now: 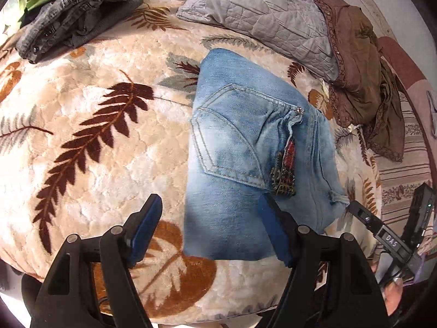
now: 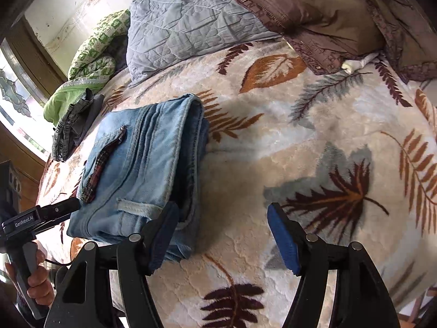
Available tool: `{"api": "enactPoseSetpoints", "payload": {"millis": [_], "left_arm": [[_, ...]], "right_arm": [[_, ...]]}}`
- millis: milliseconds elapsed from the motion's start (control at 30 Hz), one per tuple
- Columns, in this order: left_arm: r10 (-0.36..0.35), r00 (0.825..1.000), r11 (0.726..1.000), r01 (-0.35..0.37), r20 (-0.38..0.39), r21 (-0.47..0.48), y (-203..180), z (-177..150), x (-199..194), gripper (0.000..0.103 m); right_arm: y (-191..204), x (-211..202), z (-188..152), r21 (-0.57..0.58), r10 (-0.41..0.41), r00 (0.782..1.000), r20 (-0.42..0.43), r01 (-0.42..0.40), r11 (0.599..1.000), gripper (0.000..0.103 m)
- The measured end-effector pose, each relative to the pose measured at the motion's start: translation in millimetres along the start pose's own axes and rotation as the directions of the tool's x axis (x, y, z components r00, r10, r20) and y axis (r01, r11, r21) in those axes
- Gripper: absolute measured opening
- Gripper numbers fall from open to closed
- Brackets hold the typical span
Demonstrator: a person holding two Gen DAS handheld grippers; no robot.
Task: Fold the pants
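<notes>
On the bed's leaf-patterned blanket [image 1: 90,114] lie the folded light-blue jeans [image 1: 245,147], back pocket up, a compact stack with nothing gripping it. Seen from the left wrist, the left gripper [image 1: 209,229] has its jaws spread wide; the jeans' near left corner sits between them, but the pads do not press on the denim. Seen from the right wrist, the right gripper [image 2: 222,239] also has its jaws apart over bare blanket, its left pad just at the jeans' near right edge, the stack otherwise lying to the left of the jaws. Beyond the jeans rest a grey quilted pillow [image 1: 262,19], a brown garment [image 1: 360,63] and folded grey jeans [image 1: 73,19].
</notes>
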State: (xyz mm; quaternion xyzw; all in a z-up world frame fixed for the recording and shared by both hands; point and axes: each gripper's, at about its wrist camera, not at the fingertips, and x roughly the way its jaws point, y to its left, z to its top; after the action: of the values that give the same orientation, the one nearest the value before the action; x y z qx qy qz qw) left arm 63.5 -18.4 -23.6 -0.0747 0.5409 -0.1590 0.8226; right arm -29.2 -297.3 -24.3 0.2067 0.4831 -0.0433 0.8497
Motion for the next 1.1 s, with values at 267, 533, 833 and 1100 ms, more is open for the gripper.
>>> {"api": "enactPoseSetpoints", "payload": {"millis": [267,533,833,1100], "left_arm": [[0.295,0.925,0.935,-0.331,0.24,0.125,-0.1,-38.3,-27.3,0.079],[0.2,0.973,0.942,-0.224,0.119,0.249,-8.6,-68.1,-12.9,0.079],[0.132,0.989,0.917,-0.149,0.071,0.369,-28.4,-82.7,-13.1,0.08],[0.046,0.995,0.919,-0.078,0.091,0.387,-32.4,-80.6,-33.4,0.085]], "right_arm": [[24.1,-35.2,-39.9,-0.092,-0.131,0.989,0.064,0.137,0.986,0.099],[36.7,-38.4,-55.4,-0.094,-0.139,0.988,0.061,0.144,0.985,0.099],[47.9,-40.5,-62.9,-0.173,-0.209,0.973,0.095,0.223,0.959,0.099],[45.7,-43.4,-61.6,-0.177,-0.228,0.968,0.106,0.244,0.954,0.099]]}}
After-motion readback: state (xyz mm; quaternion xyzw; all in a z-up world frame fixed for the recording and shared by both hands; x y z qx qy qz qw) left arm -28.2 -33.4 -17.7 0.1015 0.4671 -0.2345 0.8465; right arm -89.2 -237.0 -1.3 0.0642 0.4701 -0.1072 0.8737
